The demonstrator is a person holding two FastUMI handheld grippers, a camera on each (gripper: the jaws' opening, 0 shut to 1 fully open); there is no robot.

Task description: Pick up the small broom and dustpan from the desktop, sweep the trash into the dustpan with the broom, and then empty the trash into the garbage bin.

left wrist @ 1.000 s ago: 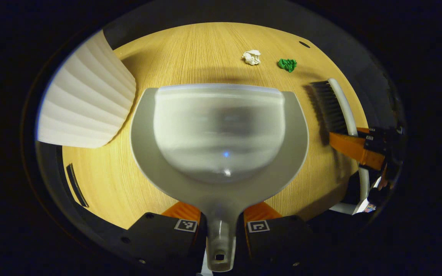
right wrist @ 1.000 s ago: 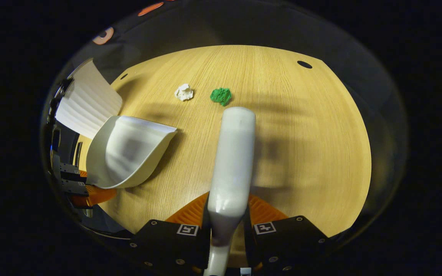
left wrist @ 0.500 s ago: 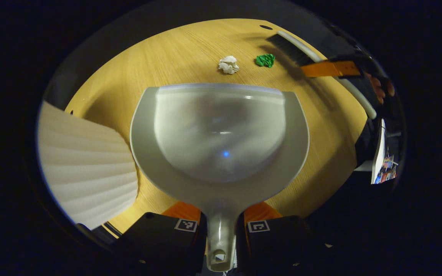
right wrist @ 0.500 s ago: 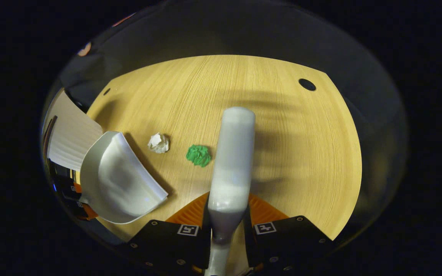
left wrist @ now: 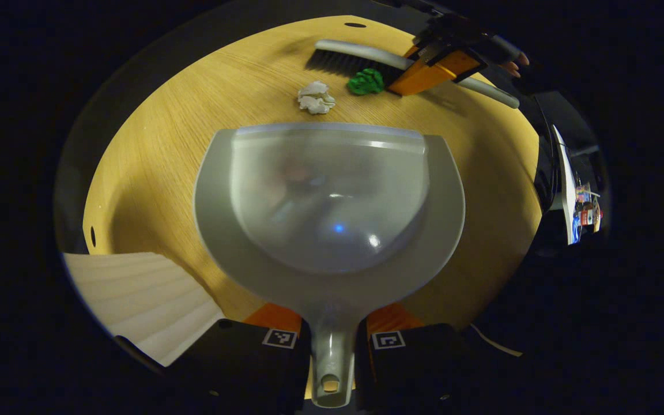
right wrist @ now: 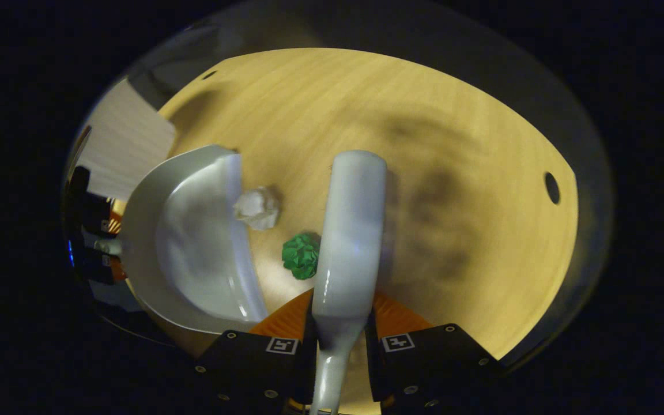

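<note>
at dustpan (left wrist: pixel 332 190) lip: white wad (left wrist: pixel 316 97) | green wad (left wrist: pixel 366 81) touches broom (left wrist: pixel 361 57) | both hand-held grippers clamped

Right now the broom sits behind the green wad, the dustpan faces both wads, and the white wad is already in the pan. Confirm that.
Not quite: the white paper wad lies on the desktop just outside the dustpan lip, as the left gripper view shows. The broom is behind the green wad.

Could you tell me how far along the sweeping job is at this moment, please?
Done: the left gripper holds the dustpan by its handle, and the right gripper holds the broom. In hand: the broom's bristles sit right behind the green scrap, with the white scrap just off the dustpan's lip. Left: sweeping both in, then emptying into the bin.
</note>
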